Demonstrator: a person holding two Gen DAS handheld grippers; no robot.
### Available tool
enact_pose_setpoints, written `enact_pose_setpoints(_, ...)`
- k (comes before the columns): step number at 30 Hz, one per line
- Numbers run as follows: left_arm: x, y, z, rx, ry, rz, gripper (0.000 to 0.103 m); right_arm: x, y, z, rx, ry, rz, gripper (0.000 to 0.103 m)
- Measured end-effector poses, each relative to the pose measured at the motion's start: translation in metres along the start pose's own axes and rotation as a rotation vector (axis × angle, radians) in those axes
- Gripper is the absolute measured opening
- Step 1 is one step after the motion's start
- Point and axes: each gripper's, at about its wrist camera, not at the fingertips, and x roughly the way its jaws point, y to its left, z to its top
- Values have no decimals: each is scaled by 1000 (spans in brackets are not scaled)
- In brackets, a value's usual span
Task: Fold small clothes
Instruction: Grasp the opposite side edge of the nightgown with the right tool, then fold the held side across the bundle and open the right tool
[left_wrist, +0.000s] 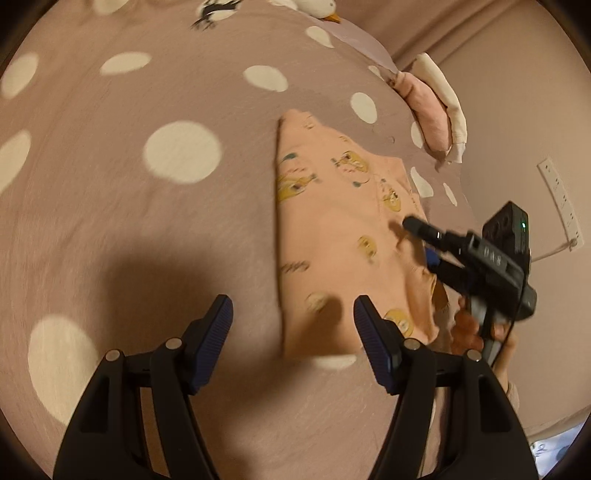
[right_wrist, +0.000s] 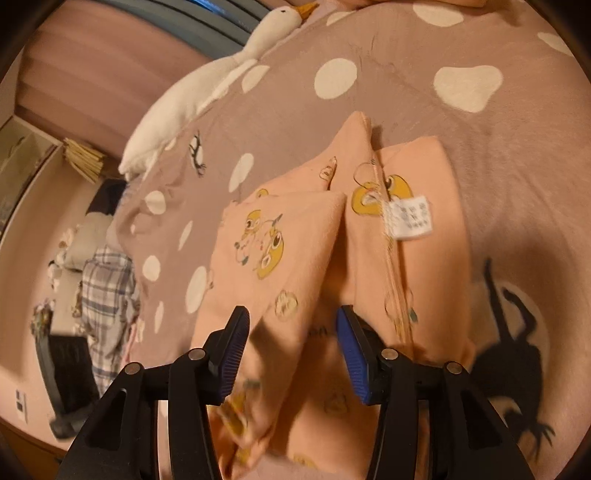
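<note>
Both views were lit dimly by warm, pinkish-orange indoor light. Hard dark shadows were cast on the bedspread (left_wrist: 110, 206) ahead of each pair of tongs. Strong fisheye bending and black vignetting were seen at the edges. The peach garment (right_wrist: 295, 258) was smeared by motion blur, most heavily near the lower edge.

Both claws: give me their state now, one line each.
Left claw: open, holding nothing, above the bedspread.
Right claw: open over the peach garment, pads not pressing on it.
</note>
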Motion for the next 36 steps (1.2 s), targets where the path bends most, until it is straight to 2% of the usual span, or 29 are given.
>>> enact_pose_setpoints(3, 0, 5, -4, -17, 9, -14, 68, 5, 6, 7, -10, -2, 5, 50)
enact_pose_setpoints(10, 9, 2, -4, -17, 31, -49, 68, 14, 16, 12, -88, 2, -59, 51)
enact_pose_setpoints(16, 14, 0, -8, -9, 47, -63, 68, 12, 28, 12, -158, -65, -60, 50)
enact_pose_setpoints(19, 13, 3, -9, -16, 46, -64, 68, 28, 25, 12, -162, -8, -93, 50)
enact_pose_setpoints(22, 13, 4, -9, -21, 46, -66, 68, 28, 23, 16, -130, -15, -63, 50)
enact_pose_setpoints(23, 13, 4, -9, -21, 47, -65, 68, 28, 20, 18, -110, -15, -43, 47)
enact_pose_setpoints(24, 13, 4, -9, -22, 48, -65, 68, 27, 18, 20, -96, -14, -40, 34)
enact_pose_setpoints(27, 13, 3, -8, -27, 50, -71, 68, 27, 9, 24, -64, -4, -33, 13)
enact_pose_setpoints(30, 15, -4, -4, -22, 49, -72, 68, 18, 13, 26, -81, -32, -18, 10)
enact_pose_setpoints(36, 21, -29, 6, 26, 40, -98, 68, 1, 44, 32, -228, -63, -118, 10)
